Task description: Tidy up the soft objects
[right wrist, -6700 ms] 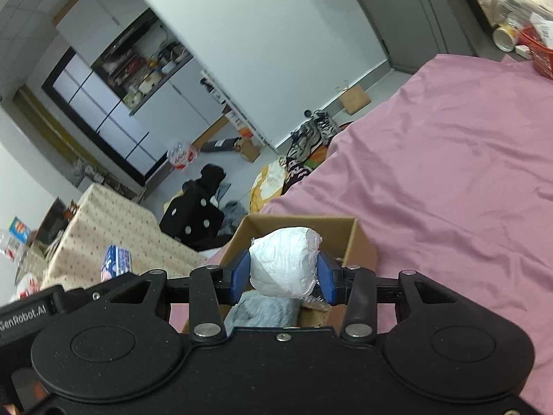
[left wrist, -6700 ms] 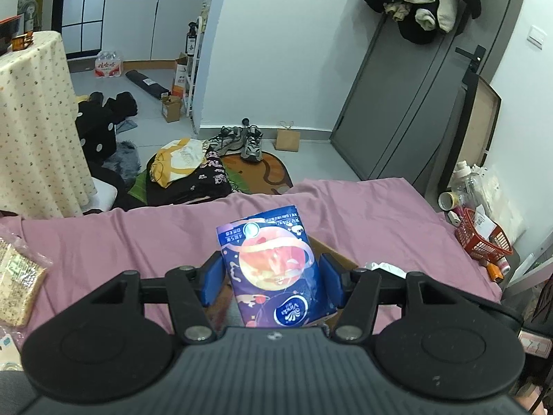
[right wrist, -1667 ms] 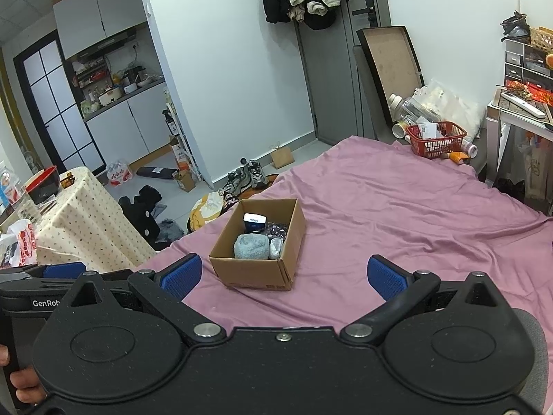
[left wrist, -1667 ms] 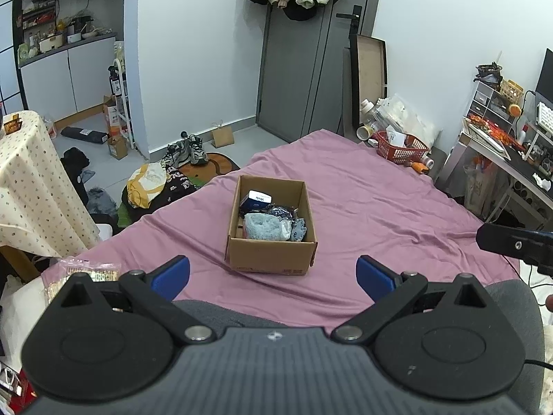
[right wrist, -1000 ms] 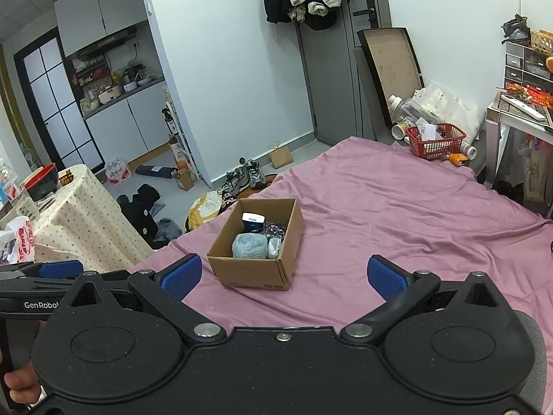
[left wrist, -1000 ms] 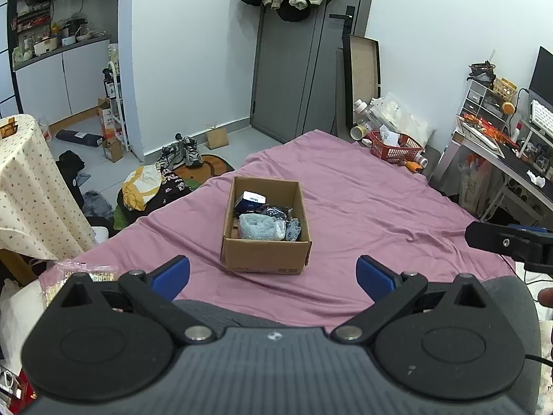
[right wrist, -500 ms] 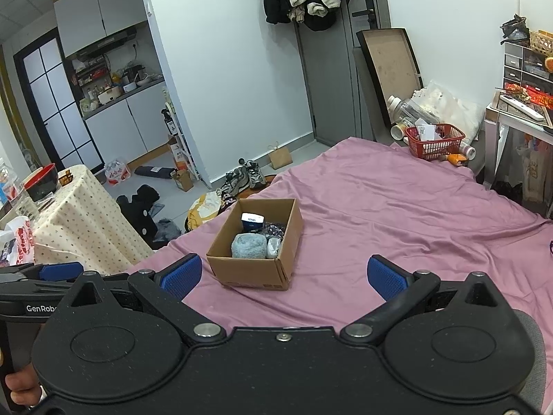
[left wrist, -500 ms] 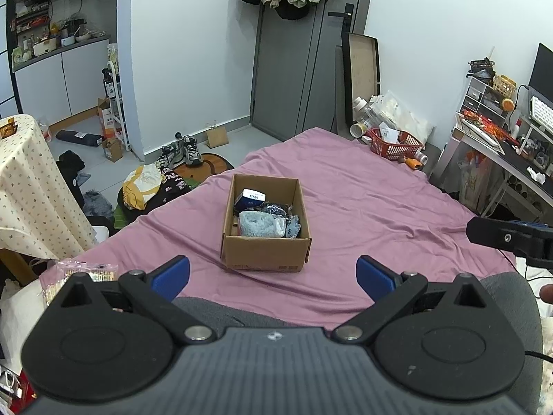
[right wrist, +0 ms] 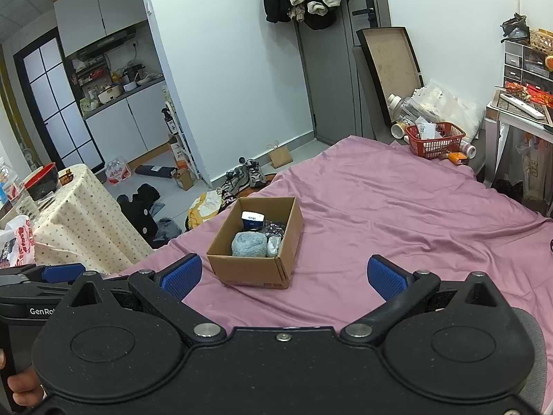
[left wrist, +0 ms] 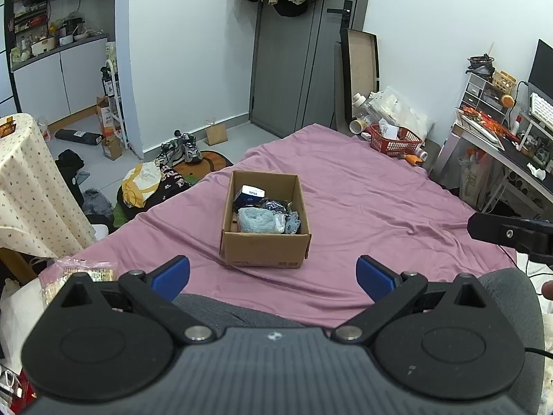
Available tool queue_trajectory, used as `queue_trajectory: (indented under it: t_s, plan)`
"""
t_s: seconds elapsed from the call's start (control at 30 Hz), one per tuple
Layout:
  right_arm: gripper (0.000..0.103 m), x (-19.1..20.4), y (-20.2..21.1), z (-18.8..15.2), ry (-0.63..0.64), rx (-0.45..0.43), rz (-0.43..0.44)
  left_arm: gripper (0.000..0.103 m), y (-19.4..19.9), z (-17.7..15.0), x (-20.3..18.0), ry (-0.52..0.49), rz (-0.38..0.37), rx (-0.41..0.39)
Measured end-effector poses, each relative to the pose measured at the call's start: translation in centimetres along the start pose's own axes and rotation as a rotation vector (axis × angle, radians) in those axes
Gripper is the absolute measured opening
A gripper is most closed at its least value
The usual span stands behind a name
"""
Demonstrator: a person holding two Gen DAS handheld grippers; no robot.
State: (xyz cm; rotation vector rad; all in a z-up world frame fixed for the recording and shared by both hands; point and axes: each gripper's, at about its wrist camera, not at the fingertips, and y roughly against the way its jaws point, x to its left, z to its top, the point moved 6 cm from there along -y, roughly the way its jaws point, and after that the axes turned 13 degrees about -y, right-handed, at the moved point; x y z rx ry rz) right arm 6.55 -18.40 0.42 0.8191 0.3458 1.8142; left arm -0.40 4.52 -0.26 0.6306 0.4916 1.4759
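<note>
Left wrist view: left gripper is held spread and empty, cardboard box of soft items is seen on the bed; right wrist view: right gripper likewise parted, box just ahead.

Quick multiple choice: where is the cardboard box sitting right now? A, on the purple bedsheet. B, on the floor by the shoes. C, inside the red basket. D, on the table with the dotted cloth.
A: the cardboard box rests directly on the purple bedsheet, with soft items inside it.
</note>
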Motion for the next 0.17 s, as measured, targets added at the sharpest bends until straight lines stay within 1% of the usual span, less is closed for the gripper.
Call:
queue_trajectory:
  t_s: [0.17]
  plan:
    - [0.103,0.10,-0.19,-0.18,0.002,0.004,0.001,0.102,-0.10,0.10,-0.18,-0.002,0.007,0.000]
